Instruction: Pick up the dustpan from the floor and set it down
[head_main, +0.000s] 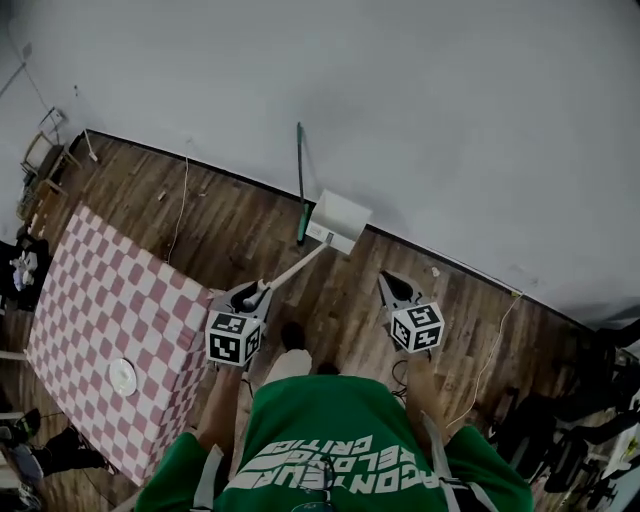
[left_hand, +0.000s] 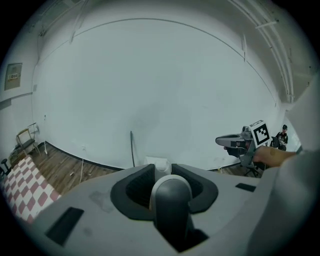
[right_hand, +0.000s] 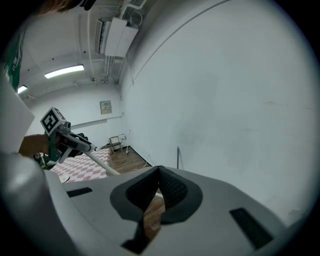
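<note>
L gripper (head_main: 256, 294) clamps dustpan (head_main: 342, 218), wall (head_main: 420, 90) close ahead

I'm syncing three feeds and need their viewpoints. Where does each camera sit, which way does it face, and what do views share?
Head view: on the person's head, steeply down at floor and wall; shows green-shirted torso, left gripper, right gripper.
Left gripper view: on the left gripper, toward the wall; jaws shut on the handle of the dustpan.
Right gripper view: on the right gripper, along the wall toward the checkered table; jaws together, empty.
Shared: all three see the broom; each gripper view shows the other gripper.
</note>
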